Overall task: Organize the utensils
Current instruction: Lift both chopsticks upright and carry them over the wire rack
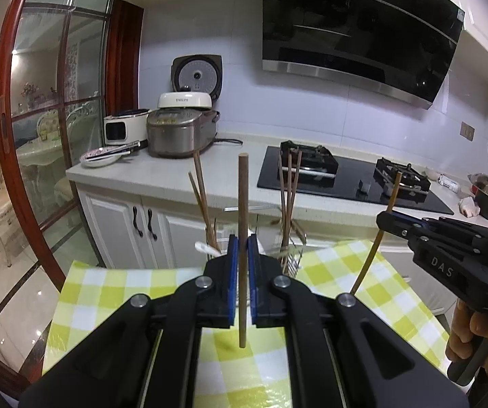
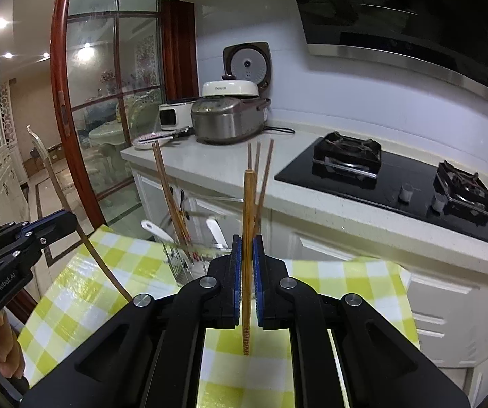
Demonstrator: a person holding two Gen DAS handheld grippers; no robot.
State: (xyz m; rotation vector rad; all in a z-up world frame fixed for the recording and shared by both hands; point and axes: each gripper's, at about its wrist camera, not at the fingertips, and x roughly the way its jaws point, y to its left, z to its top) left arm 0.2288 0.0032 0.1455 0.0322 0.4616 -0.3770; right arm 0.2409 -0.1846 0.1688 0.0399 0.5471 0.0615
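Observation:
My left gripper is shut on a dark brown chopstick, held upright above the yellow-checked tablecloth. My right gripper is shut on a light bamboo chopstick, also upright; it shows in the left wrist view at the right with that chopstick. The left gripper shows at the left of the right wrist view. Ahead of both stands a clear utensil holder with several chopsticks and white-handled utensils in it; it also shows in the left wrist view.
A white counter behind carries rice cookers, a plate and a black gas hob. A range hood hangs above. A red-framed glass door stands at the left. The table's far edge lies just past the holder.

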